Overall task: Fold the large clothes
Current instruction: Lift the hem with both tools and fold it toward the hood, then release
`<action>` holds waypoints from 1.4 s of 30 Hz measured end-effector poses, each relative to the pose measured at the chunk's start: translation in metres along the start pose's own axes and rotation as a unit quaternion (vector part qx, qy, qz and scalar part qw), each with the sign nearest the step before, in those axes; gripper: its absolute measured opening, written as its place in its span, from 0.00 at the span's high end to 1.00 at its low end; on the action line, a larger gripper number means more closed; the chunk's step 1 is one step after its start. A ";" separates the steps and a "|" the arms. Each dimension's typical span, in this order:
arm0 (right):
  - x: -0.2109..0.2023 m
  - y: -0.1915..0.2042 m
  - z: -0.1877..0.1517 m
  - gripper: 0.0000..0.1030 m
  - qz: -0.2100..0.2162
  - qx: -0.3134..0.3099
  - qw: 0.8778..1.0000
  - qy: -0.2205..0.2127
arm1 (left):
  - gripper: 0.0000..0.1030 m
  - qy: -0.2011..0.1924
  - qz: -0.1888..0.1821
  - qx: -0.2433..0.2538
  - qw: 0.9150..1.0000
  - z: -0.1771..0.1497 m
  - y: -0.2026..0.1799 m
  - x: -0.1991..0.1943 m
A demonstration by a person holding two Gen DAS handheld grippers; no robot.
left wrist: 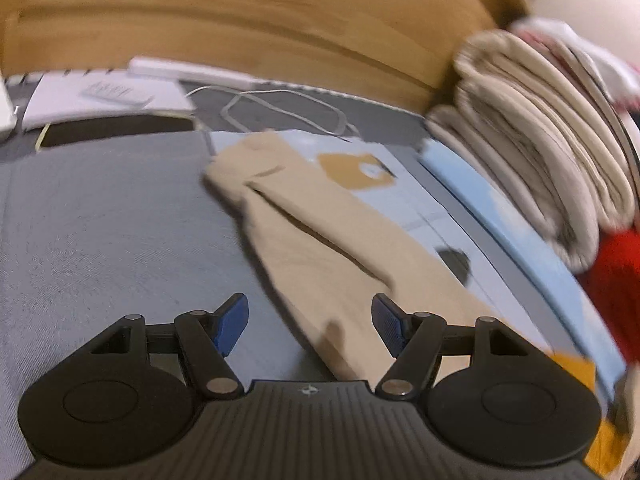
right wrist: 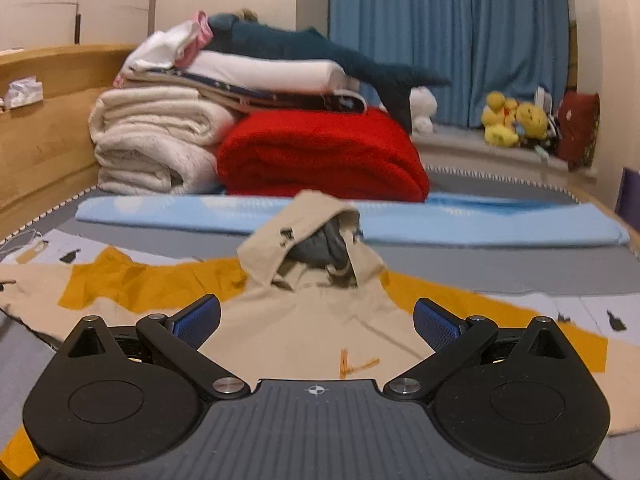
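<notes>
Left wrist view blurs the beige hoodie (left wrist: 320, 240), its body cut off; both jaws released, empty.

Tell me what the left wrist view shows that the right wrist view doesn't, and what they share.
Left wrist only: a beige sleeve stretched across the grey bedcover, a white looped cable and white papers near the wooden headboard.

Right wrist only: the beige hoodie's raised hood, blue curtains, yellow plush toys, and a dark teal plush shark.

Both: the cream folded blankets, red fleece blanket, and an open, empty tool.
</notes>
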State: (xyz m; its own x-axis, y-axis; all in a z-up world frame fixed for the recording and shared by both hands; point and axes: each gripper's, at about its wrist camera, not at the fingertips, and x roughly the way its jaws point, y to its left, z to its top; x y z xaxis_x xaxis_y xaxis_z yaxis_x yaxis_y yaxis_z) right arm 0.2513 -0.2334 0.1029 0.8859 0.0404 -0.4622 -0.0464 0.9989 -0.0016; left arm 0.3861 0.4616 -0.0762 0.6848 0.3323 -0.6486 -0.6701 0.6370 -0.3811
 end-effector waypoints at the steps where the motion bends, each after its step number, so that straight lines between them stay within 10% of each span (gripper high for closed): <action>1: 0.002 0.000 -0.003 0.03 -0.002 -0.002 1.000 0.005 | 0.29 0.001 0.001 -0.012 1.000 0.005 0.007 0.005; 7: 0.014 0.001 -0.012 0.22 -0.002 -0.004 1.000 0.029 | 0.32 -0.004 -0.011 -0.026 1.000 0.016 0.024 0.023; 11: 0.023 0.002 -0.015 0.63 0.020 0.014 0.999 0.047 | 0.94 0.013 -0.034 -0.028 0.999 0.012 0.021 0.028; 12: 0.023 0.003 -0.016 0.73 0.022 0.015 0.998 0.049 | 0.96 0.012 -0.035 -0.032 0.999 0.011 0.020 0.027; 17: 0.018 0.002 -0.012 0.76 0.021 0.017 0.999 0.045 | 1.00 -0.027 -0.040 -0.001 0.999 0.018 -0.025 -0.013; 21: 0.009 -0.009 -0.006 0.76 0.020 0.044 0.998 0.041 | 1.00 -0.077 -0.114 0.106 0.985 0.006 -0.120 -0.094; 26: -0.006 -0.029 -0.002 0.76 0.009 0.072 0.997 0.026 | 1.00 -0.076 -0.252 0.227 0.938 -0.086 -0.244 -0.202; 30: -0.015 -0.052 -0.004 0.76 -0.017 0.085 0.996 0.023 | 0.99 -0.007 -0.361 0.325 0.874 -0.206 -0.323 -0.274; 34: -0.021 -0.078 -0.006 0.76 -0.054 0.103 0.993 0.029 | 0.86 0.127 -0.396 0.422 0.806 -0.311 -0.354 -0.305; 36: -0.023 -0.092 -0.007 0.76 -0.065 0.117 0.990 0.033 | 0.76 0.136 -0.382 0.455 0.793 -0.333 -0.349 -0.320; 38: -0.026 -0.103 -0.008 0.76 -0.073 0.130 0.988 0.037 | 0.67 0.126 -0.367 0.458 0.800 -0.329 -0.339 -0.329; 42: -0.028 -0.116 -0.009 0.76 -0.071 0.148 0.986 0.034 | 0.67 0.110 -0.305 0.406 0.855 -0.294 -0.316 -0.324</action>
State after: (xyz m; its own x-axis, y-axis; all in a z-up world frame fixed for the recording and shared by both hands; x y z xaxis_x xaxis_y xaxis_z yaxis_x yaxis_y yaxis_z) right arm 0.2282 -0.3503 0.1079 0.8405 -0.0914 -0.5340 0.2207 0.9580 0.1834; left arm 0.2917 -0.0519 0.0604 0.7058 -0.3154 -0.6343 0.2724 0.9474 -0.1680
